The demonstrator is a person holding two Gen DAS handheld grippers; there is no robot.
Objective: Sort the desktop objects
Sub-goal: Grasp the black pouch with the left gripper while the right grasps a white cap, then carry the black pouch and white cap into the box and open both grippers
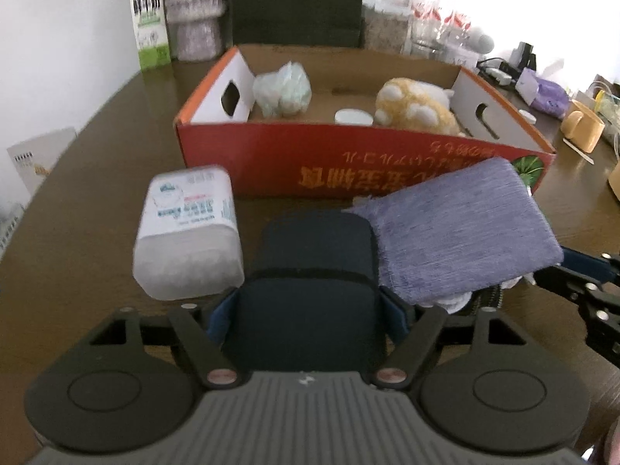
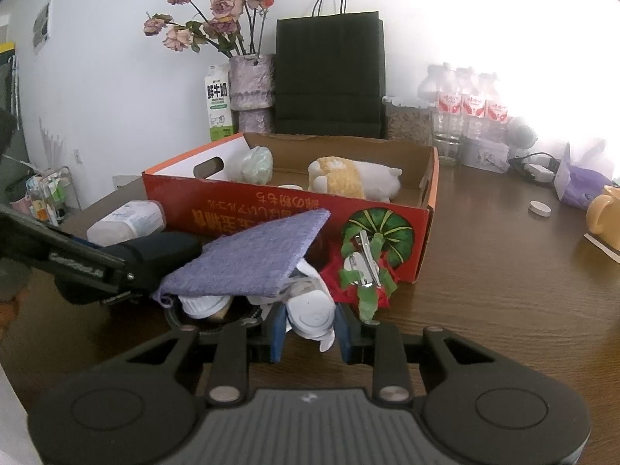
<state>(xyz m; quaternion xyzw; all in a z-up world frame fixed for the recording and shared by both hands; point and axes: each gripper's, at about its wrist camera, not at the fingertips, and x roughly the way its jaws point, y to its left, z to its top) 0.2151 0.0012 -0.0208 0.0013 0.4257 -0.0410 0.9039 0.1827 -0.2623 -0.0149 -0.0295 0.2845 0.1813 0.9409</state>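
Observation:
My left gripper (image 1: 310, 312) is shut on a dark navy soft case (image 1: 316, 255), its blue pads against both sides. A purple fuzzy cloth (image 1: 457, 232) (image 2: 252, 259) lies tilted over that case and over some white items. My right gripper (image 2: 312, 329) is shut on a white rounded object (image 2: 314, 316) just below the cloth's edge. Behind them stands a red cardboard box (image 1: 271, 159) (image 2: 232, 209) holding a yellow-white plush toy (image 1: 418, 110) (image 2: 348, 178), a pale green bundle (image 1: 283, 89) and a small white lid (image 1: 353, 117). A white tissue pack (image 1: 190, 232) lies left of the case.
A red-green ribbon ornament with a metal clip (image 2: 364, 267) leans on the box front. Along the wall stand a milk carton (image 2: 219, 102), a flower vase (image 2: 252, 81), a black paper bag (image 2: 329, 77) and water bottles (image 2: 469, 104). A yellow mug (image 2: 604, 217) and a white cap (image 2: 539, 208) sit at right.

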